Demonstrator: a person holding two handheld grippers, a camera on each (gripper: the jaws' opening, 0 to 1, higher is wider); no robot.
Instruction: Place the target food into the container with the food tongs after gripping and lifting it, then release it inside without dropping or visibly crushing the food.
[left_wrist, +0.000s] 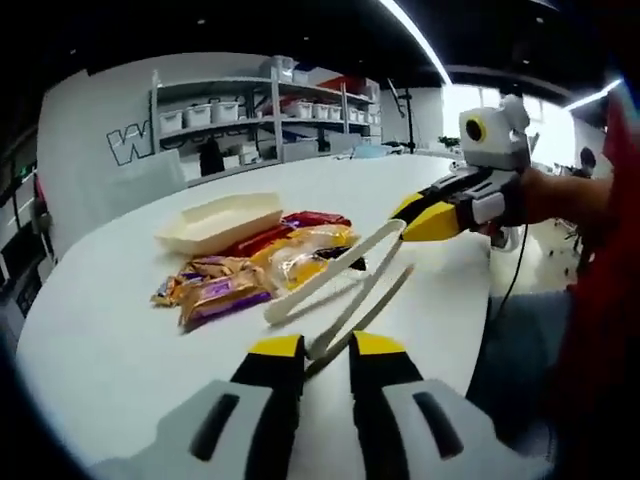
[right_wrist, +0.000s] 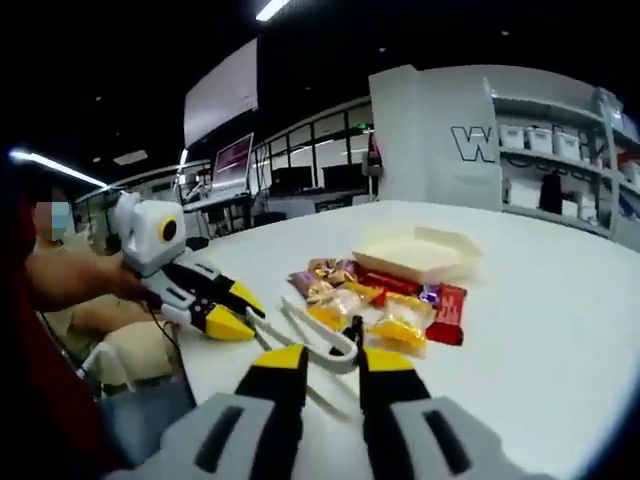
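From the left hand-held gripper (left_wrist: 325, 350) outward, we see its yellow-tipped jaws close together on the joined end of the long cream plastic food tongs (left_wrist: 345, 275); it looks clamped on them, though the contact itself is partly hidden behind the jaw tips. The tongs' two arms run away from that hand-held gripper, spreading as they go. Their long axis runs from the near edge of the round white surface (left_wrist: 100, 350) toward the pile of food. The upper arm ends just beside the right hand-held gripper (left_wrist: 432, 222), which comes in from the surface's right edge with its jaws nearly together; we cannot tell whether it pinches that arm or only rests against it.

In the right gripper view, the right hand-held gripper (right_wrist: 327, 358) has the tongs (right_wrist: 318, 340) between its own jaw tips, with the left hand-held gripper (right_wrist: 228, 318) just beside them.

The food lies just beyond the tongs' tips: the yellow-wrapped snack packets (left_wrist: 305, 255) nearest, the purple-and-gold wrapped packets (left_wrist: 215, 290) toward the surface's left edge, and the red-wrapped bars (left_wrist: 290, 225) behind. The shallow cream rectangular container (left_wrist: 218, 220) sits farther on, touching the pile's far side.

We judge the tongs' tips must swing only slightly toward the yellow packets, and the left hand-held gripper carries that aim.
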